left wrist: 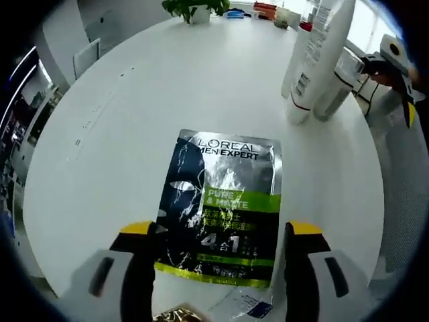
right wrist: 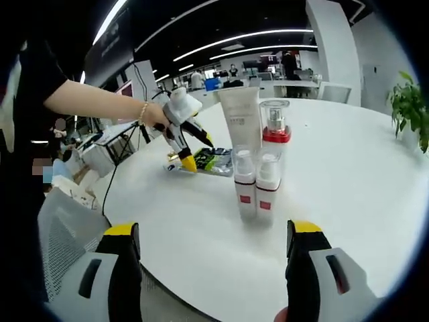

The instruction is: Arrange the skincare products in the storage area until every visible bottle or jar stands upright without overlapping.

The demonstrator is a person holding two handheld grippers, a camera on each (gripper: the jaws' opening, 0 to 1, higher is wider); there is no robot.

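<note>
Left tool open over mask sachet; bottles upright.

Gold packet cut off below

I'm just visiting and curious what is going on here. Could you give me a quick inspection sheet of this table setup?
Surface: round white table, mostly bare.
Job's things: tall white tube, clear pump bottle with red collar and two small clear bottles with red labels, all upright, close together; flat black-and-green L'Oreal mask sachet lying flat.
Clutter: gold packet and clear wrapper at the near edge.
Grippers: left gripper open, straddling the sachet; right gripper open, short of the bottles.
Cables: black cable beyond the table edge.
Surroundings: green potted plant, office desks.
</note>
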